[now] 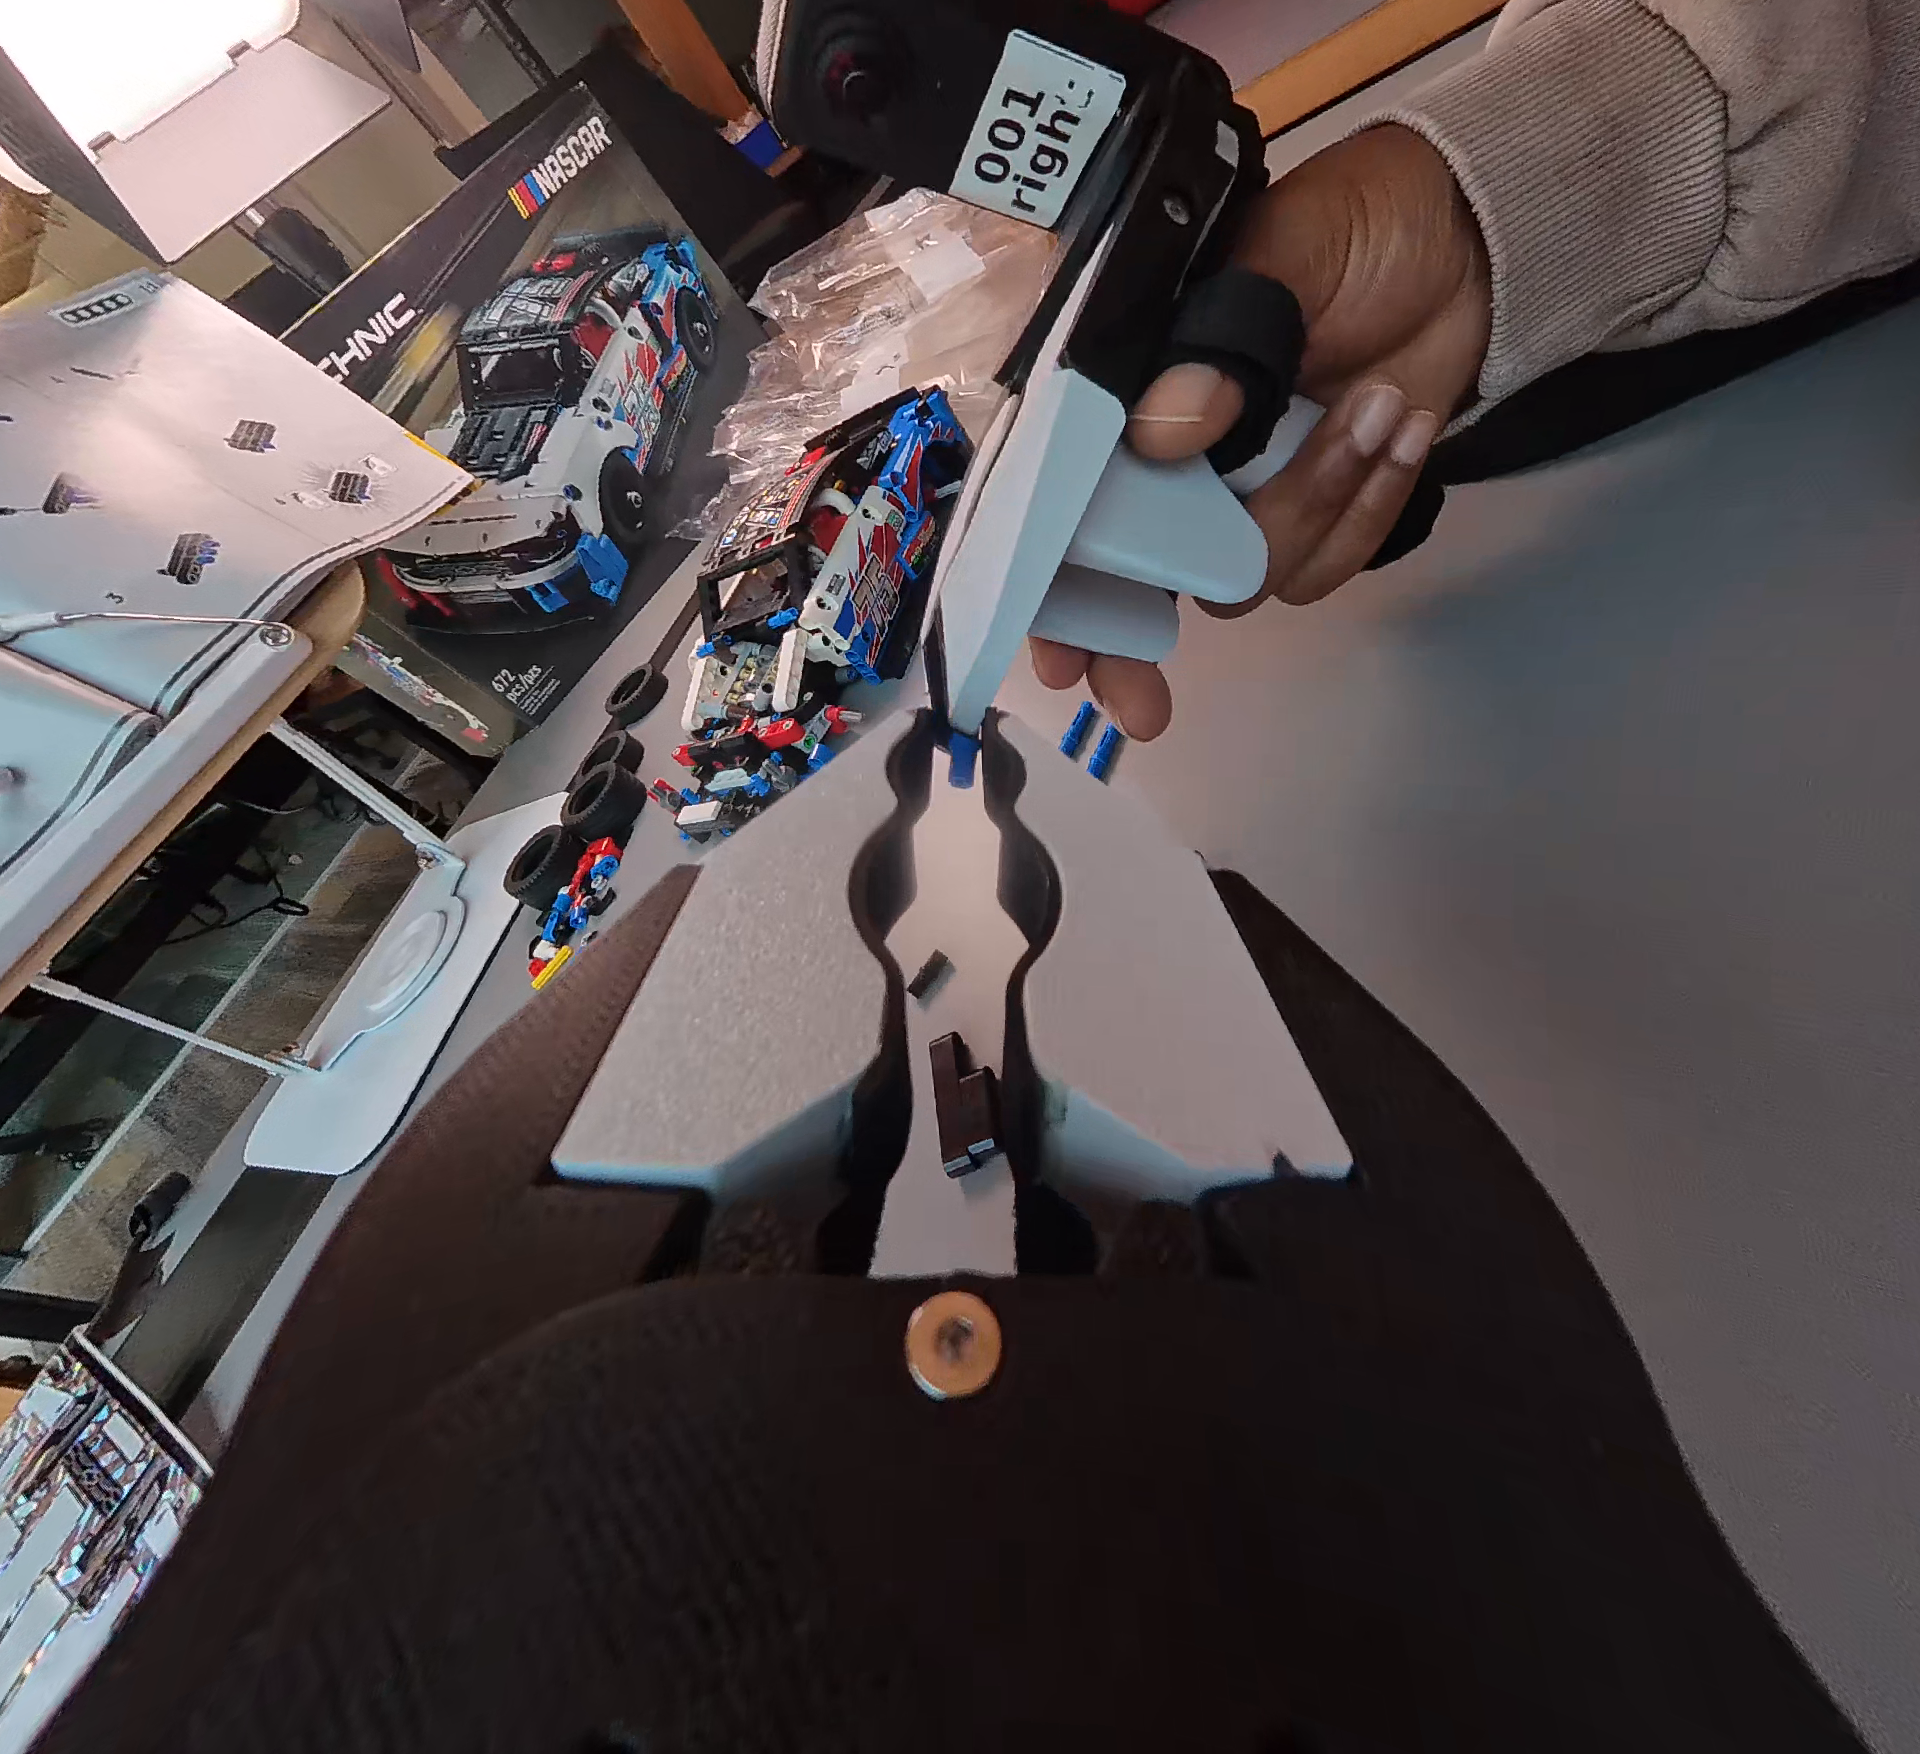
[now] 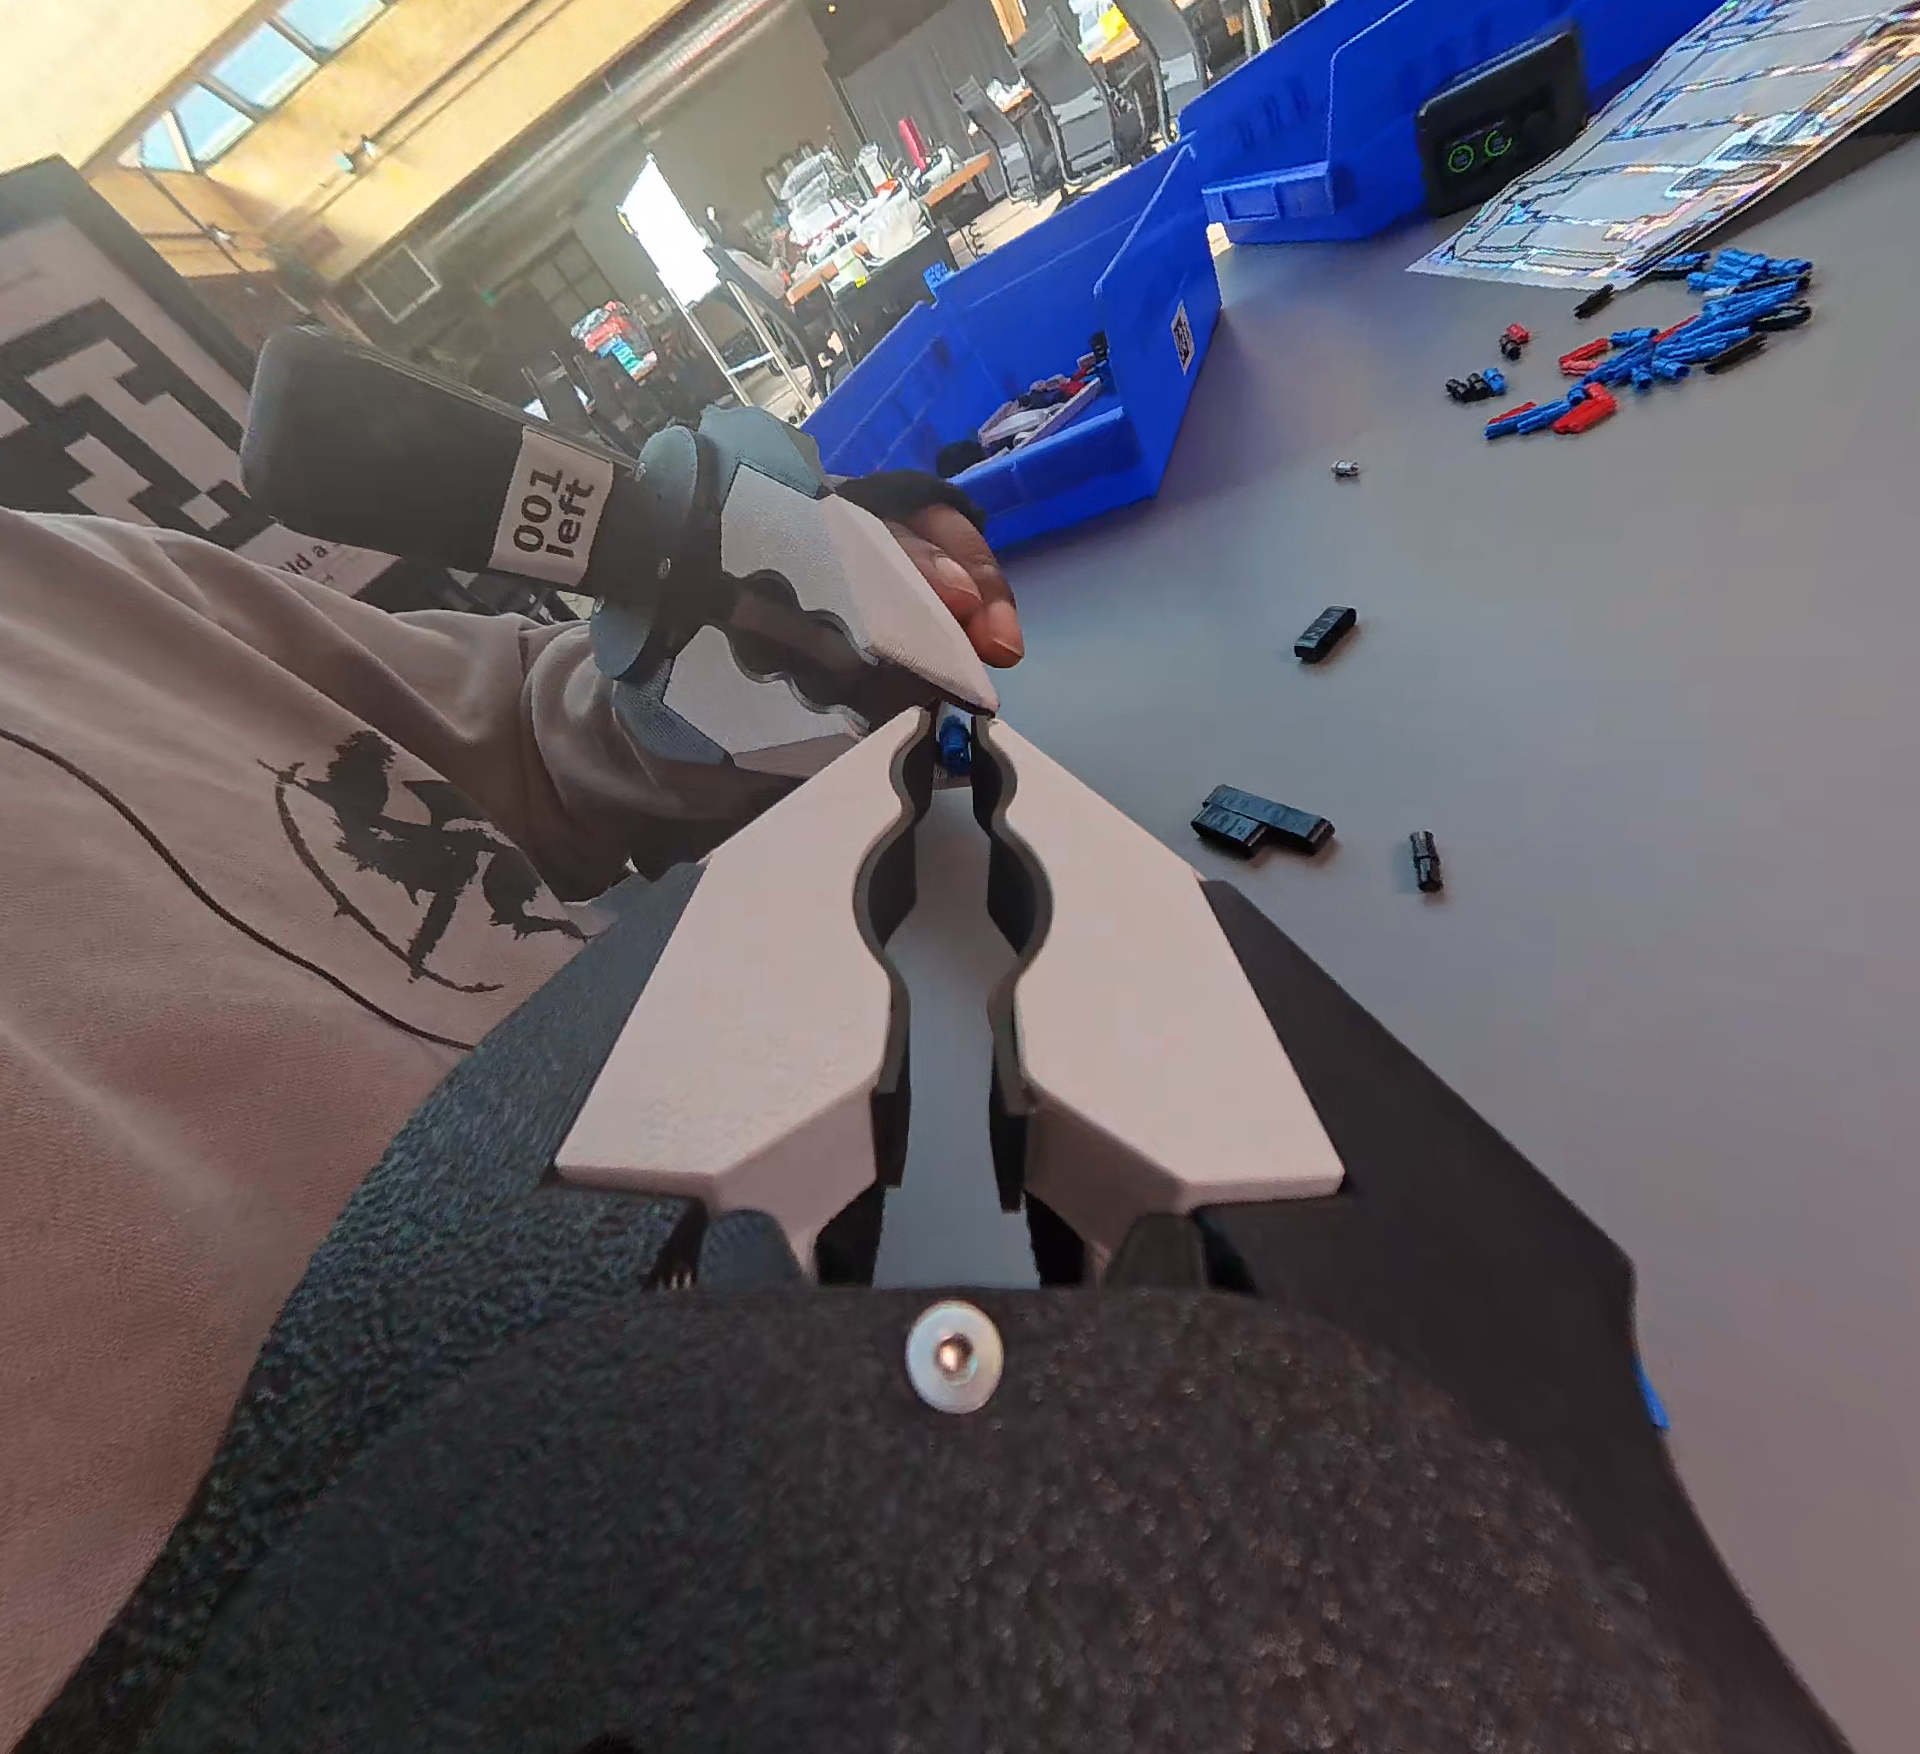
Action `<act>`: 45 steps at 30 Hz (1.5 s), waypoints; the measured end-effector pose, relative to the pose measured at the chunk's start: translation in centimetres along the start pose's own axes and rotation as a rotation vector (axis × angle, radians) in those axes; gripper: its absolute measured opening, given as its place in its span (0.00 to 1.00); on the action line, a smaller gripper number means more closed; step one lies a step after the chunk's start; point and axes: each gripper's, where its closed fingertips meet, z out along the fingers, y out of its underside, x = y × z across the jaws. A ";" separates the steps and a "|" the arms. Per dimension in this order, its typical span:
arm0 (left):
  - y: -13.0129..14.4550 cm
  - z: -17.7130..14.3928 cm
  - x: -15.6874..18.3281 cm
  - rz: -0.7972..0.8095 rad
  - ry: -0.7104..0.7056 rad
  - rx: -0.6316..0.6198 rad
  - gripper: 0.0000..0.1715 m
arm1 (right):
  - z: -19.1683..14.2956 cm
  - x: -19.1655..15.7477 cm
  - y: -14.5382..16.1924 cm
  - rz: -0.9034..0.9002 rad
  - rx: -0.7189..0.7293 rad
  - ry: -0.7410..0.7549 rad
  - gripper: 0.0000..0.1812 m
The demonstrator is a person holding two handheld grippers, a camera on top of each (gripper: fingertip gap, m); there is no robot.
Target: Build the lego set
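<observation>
Left gripper (image 1: 958, 730) and right gripper (image 2: 951, 736) tip to tip, both pinching one small blue plastic peg (image 1: 962, 757) above grey surface (image 1: 1558, 873)

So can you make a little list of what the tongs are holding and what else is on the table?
Left tongs: shut on the blue pin
Right tongs: shut on the same blue pin, tip to tip
Spare blue pins: two, loose beside the tips
Car model: part-built, near the box
Tyres: loose, black
Blue bins: far side of the grey table
</observation>
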 end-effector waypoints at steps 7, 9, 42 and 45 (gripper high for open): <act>0.8 0.2 0.4 0.051 0.012 -0.033 0.04 | 0.0 0.5 0.8 0.086 -0.028 -0.011 0.01; 1.0 0.1 0.2 0.068 0.001 -0.036 0.05 | -0.2 0.6 0.8 0.137 -0.024 -0.025 0.01; 0.9 -0.2 0.9 -0.129 0.130 -0.003 0.01 | -0.7 0.1 0.9 -0.167 -0.061 0.036 0.01; 1.0 -0.2 1.0 -0.130 0.137 -0.010 0.01 | -0.6 0.0 1.0 -0.176 -0.068 0.037 0.01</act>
